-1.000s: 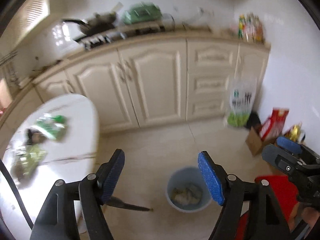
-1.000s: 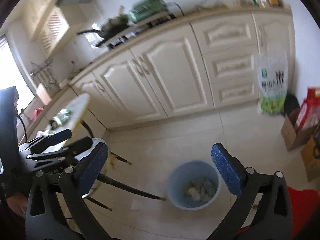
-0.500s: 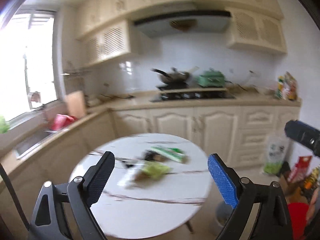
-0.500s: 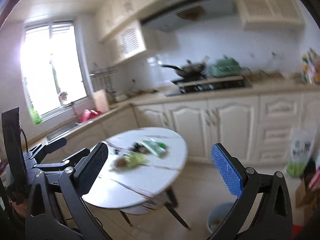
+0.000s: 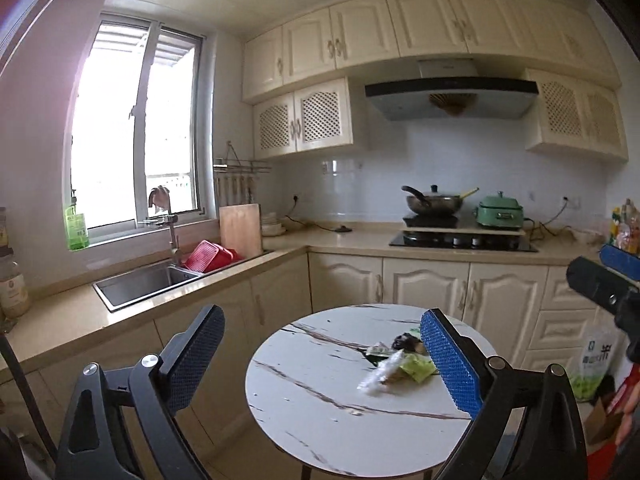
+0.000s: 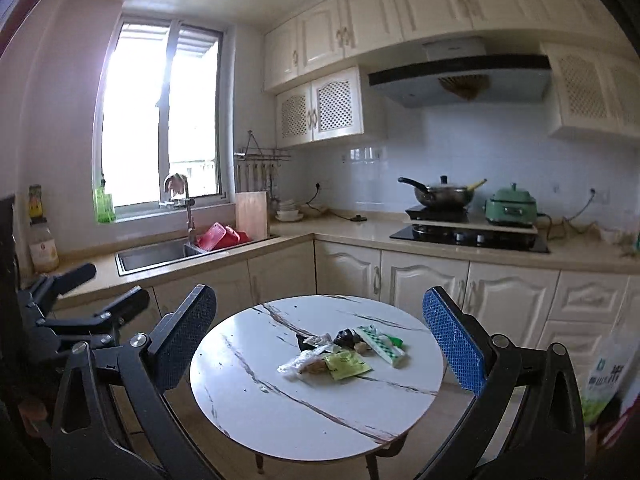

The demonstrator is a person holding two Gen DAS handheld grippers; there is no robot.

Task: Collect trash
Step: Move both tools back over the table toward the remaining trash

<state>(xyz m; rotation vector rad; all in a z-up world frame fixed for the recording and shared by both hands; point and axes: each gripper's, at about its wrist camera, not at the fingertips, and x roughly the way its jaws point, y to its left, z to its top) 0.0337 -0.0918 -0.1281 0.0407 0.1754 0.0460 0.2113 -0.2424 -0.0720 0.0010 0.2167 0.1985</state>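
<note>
Wrappers lying ahead on table; right gripper gaping empty, facing them squarely; left gripper opening, empty, wrappers right of centre.

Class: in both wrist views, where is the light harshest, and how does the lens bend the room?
Left wrist view: window blown out white, pink flare at the left edge, cabinets bowed. Right wrist view: same glaring window, curved cabinets, litter on the table sharp.
</note>
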